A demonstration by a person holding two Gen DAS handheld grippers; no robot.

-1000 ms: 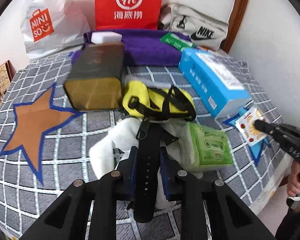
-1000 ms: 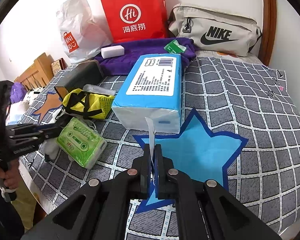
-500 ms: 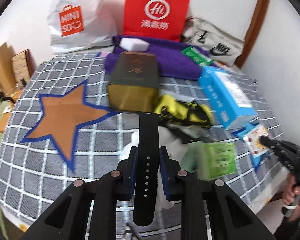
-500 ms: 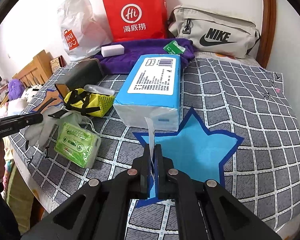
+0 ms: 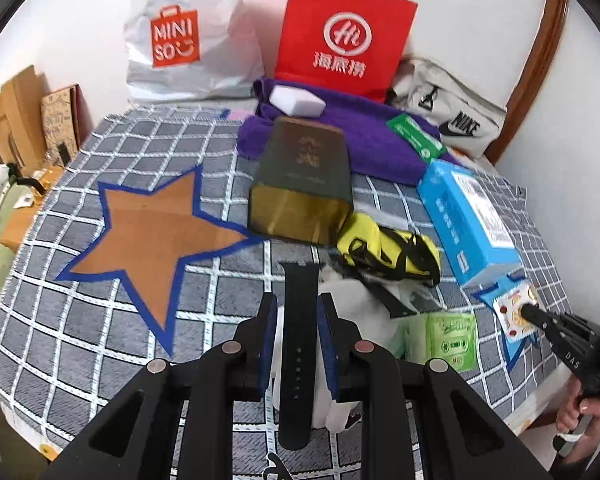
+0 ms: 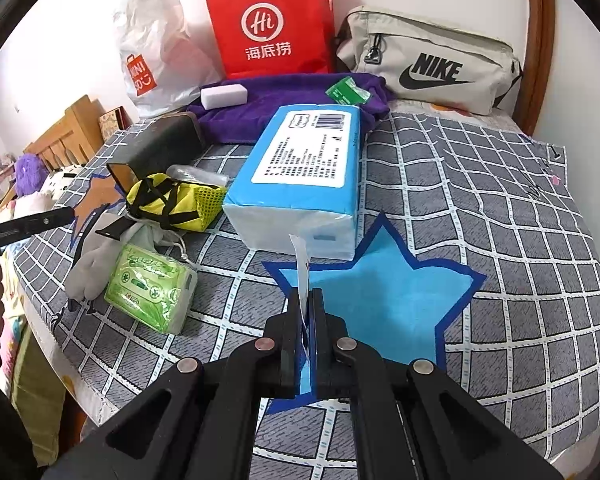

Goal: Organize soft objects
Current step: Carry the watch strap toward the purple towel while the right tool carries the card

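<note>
In the left wrist view, the left gripper is clamped narrowly on a black perforated rubber strap that runs up toward twelve o'clock over the grey checked bedspread, with the brown star patch at ten o'clock and a yellow mesh pouch with black webbing at two o'clock. In the right wrist view, the right gripper is pinched tight on a thin white sachet standing edge-on above the blue star patch, a blue-and-white tissue pack lying at twelve o'clock and a green tissue packet at nine o'clock.
</note>
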